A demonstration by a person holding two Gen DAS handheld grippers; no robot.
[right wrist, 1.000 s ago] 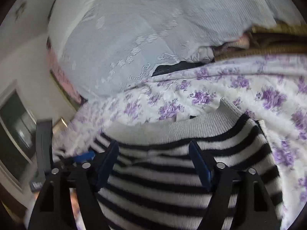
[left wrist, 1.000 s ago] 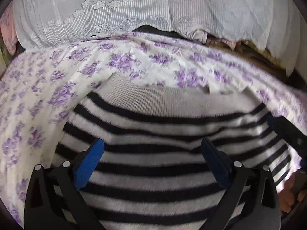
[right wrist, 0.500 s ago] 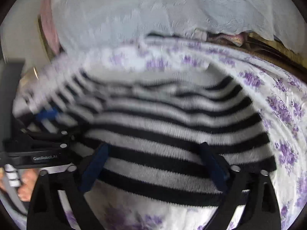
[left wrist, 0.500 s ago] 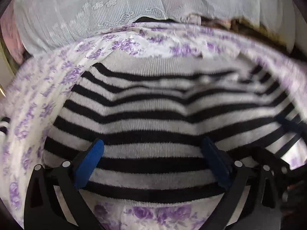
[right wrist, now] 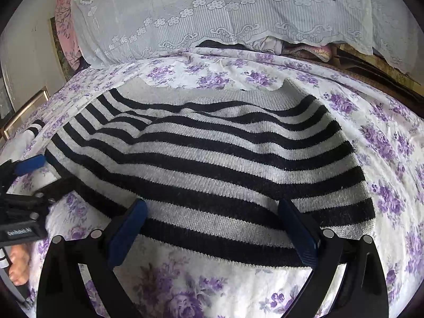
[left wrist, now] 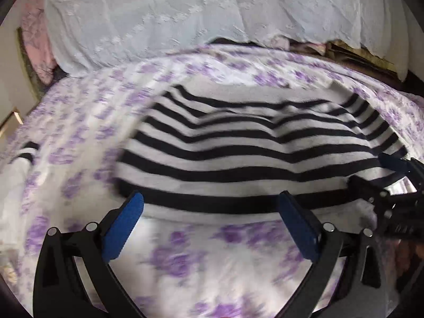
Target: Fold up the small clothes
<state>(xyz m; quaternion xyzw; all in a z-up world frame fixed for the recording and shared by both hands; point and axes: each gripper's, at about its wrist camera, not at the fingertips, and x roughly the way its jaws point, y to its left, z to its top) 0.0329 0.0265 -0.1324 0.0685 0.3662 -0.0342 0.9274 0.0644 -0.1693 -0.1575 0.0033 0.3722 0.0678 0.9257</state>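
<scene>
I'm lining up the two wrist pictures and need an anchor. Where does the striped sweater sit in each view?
Left wrist view: the striped sweater fills the middle, its near hem just beyond the open left tongs.
Right wrist view: the striped sweater spans the centre, its near hem between the open right tongs.
Shared landmark: the white lace cloth across the top of both.

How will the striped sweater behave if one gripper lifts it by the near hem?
The striped sweater is soft knit with ripples already, so it will likely sag and unfold. Thick ribbing suggests some weight. Its fuzzy surface probably drags on the floral sheet rather than sliding.
</scene>
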